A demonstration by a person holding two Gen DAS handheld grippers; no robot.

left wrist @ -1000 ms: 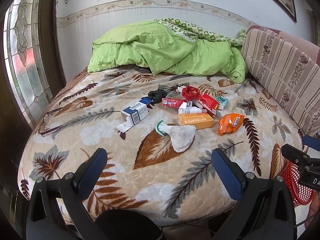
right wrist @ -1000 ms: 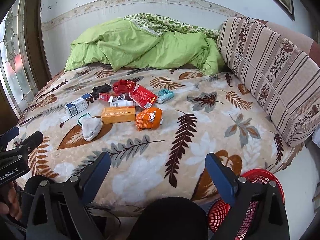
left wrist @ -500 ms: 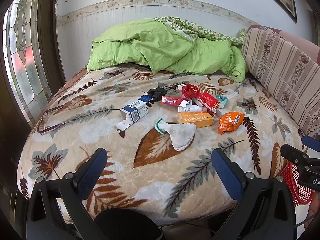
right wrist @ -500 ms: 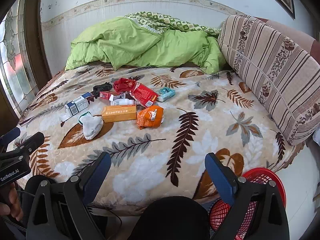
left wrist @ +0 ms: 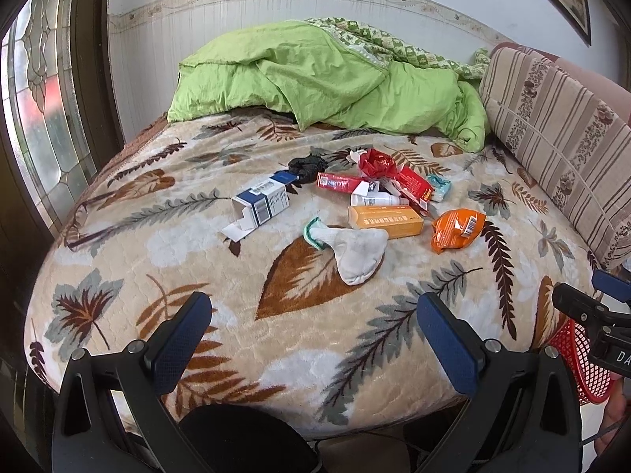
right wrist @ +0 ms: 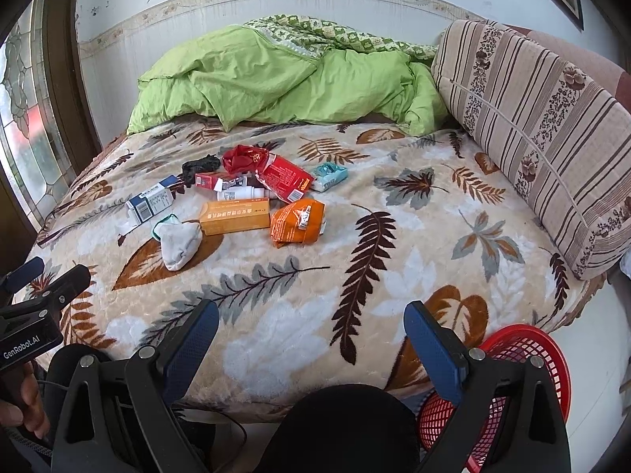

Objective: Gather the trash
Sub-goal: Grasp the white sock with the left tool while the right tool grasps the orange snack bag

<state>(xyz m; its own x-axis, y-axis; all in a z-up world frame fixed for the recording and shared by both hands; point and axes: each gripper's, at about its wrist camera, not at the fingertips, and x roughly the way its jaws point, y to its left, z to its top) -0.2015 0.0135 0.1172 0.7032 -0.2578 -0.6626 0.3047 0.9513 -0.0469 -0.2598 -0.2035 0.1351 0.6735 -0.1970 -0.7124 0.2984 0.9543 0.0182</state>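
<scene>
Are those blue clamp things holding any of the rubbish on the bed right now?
No. The left hand-held gripper and the right hand-held gripper are both open and empty, short of the trash pile.

Trash pile [left wrist: 378, 201] mid-bed: boxes, red/orange wrappers, sock; red basket [right wrist: 524, 358] on floor beside bed.

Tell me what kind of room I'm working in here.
Most likely a home bedroom: a bed under a leaf-patterned blanket, a rumpled green quilt at its far end, and a striped bolster cushion along one side.
</scene>
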